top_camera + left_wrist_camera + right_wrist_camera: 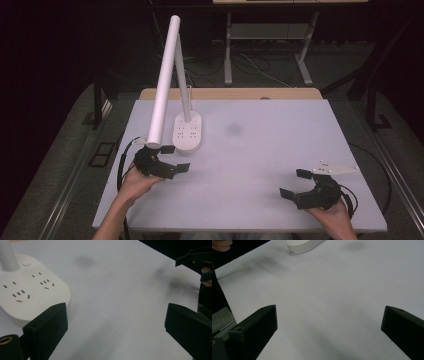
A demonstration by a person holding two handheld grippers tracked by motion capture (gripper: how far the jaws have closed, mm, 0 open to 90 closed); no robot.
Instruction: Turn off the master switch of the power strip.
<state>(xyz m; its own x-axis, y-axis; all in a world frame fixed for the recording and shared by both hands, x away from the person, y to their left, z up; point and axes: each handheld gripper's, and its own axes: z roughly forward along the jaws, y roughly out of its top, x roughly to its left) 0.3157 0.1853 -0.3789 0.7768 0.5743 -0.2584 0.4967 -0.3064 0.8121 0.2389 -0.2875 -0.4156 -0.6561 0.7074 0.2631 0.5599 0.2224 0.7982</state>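
Note:
A white desk lamp stands at the table's left, its oval base (188, 132) carrying power sockets and a round button. Its long tube head (163, 85) slopes down toward me, ending just above my left gripper (176, 159). That gripper is open and holds nothing, its jaws pointing right beside the base (27, 290). My right gripper (294, 183) rests at the front right, open and holding nothing, jaws pointing left. The base's end (303, 245) shows far off in the right gripper view. The right gripper (197, 263) shows at the edge of the left gripper view.
The white tabletop (260, 145) has a faint grey smudge (233, 129) near its middle. A wooden strip (230, 93) runs along the far edge. Desk legs (228, 50) and cables lie on the floor beyond. Black cables trail from both grippers.

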